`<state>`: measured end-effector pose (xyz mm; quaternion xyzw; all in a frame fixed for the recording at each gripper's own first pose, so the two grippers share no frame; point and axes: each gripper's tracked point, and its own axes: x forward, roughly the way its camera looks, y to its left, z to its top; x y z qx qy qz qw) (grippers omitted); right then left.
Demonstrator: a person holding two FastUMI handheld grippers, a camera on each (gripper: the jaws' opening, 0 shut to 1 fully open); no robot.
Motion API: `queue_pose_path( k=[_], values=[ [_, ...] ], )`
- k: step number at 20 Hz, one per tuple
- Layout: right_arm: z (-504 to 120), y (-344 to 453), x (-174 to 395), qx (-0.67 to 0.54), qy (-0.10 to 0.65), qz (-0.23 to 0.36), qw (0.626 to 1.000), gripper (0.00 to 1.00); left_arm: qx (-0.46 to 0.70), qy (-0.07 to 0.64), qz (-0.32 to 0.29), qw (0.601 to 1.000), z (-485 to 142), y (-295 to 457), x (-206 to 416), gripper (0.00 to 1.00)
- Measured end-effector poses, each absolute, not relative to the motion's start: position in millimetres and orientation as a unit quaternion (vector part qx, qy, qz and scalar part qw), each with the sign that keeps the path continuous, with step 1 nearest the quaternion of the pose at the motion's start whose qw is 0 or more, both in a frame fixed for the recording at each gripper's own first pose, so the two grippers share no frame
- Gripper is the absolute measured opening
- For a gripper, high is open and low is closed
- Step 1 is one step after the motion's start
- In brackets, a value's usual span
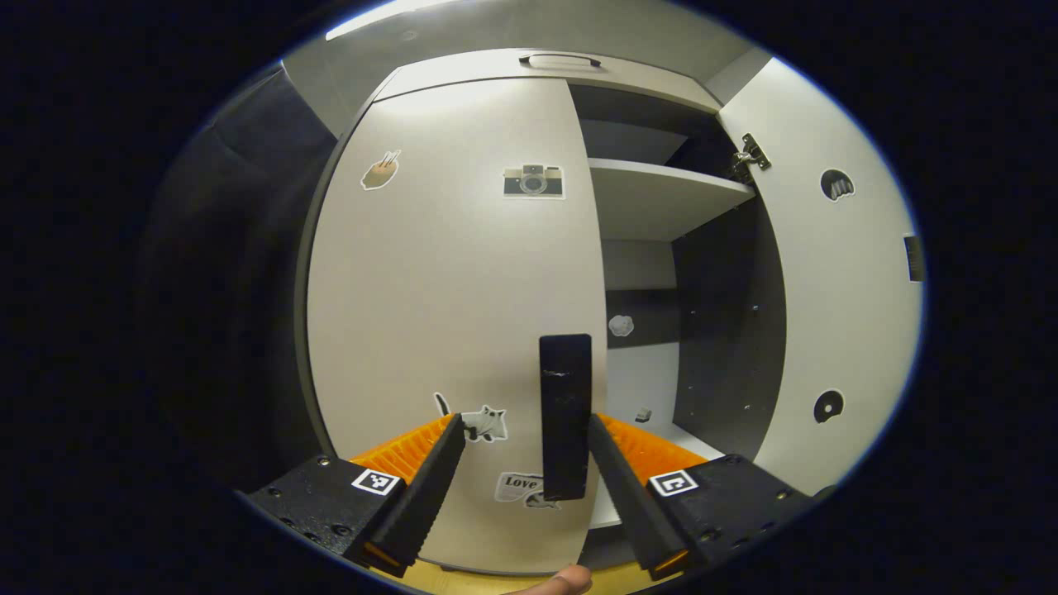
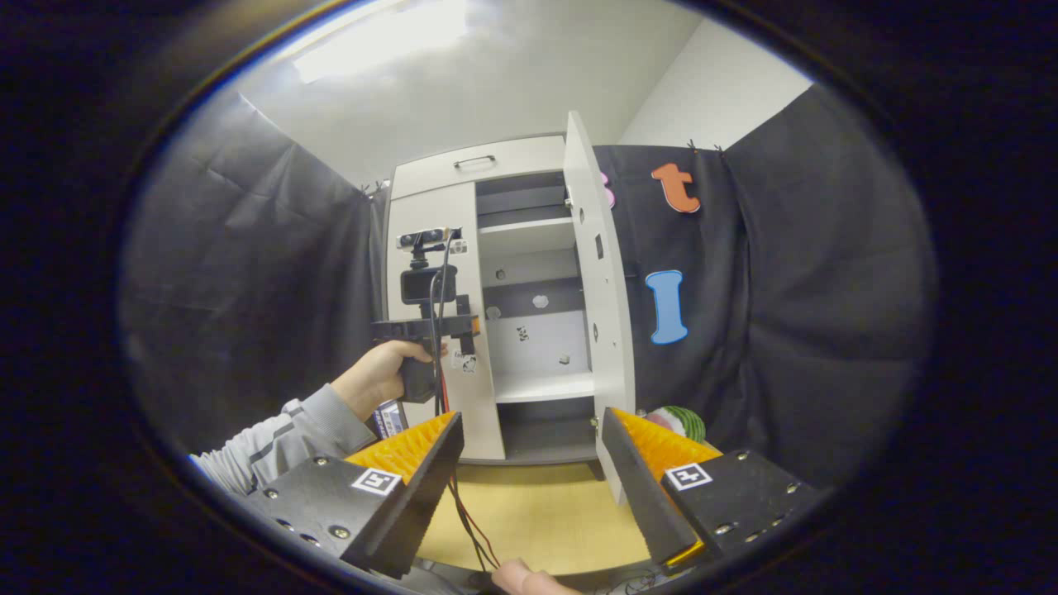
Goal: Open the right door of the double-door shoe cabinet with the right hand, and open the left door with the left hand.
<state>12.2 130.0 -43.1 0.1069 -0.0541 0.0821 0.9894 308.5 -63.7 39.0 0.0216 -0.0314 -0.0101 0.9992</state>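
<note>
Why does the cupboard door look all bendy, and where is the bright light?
Left gripper view: the fisheye lens bows the closed pale grey left door; a bright ceiling light strip glares up top. Right gripper view: a white ceiling light panel washes out.

A tall pale double-door shoe cabinet (image 2: 496, 306) stands upright against dark cloth. Its right door (image 2: 599, 306) is swung wide open, exposing shelves inside. Its left door (image 1: 455, 314), dotted with small stickers and carrying a dark vertical handle (image 1: 566, 417), is shut.
</note>
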Motion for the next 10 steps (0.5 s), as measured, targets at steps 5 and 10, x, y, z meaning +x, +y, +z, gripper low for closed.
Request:
queue_pose_path(
  k=[5,10],
  values=[
    [-54,134,6,0.096,-0.045,0.075,0.992,1.00,-0.029,0.058,-0.049,0.997,-5,-70,319,0.75],
    [-58,125,1,0.101,-0.041,0.063,0.992,1.00,0.026,0.028,-0.068,0.997,4,-87,332,0.53]
  ],
)
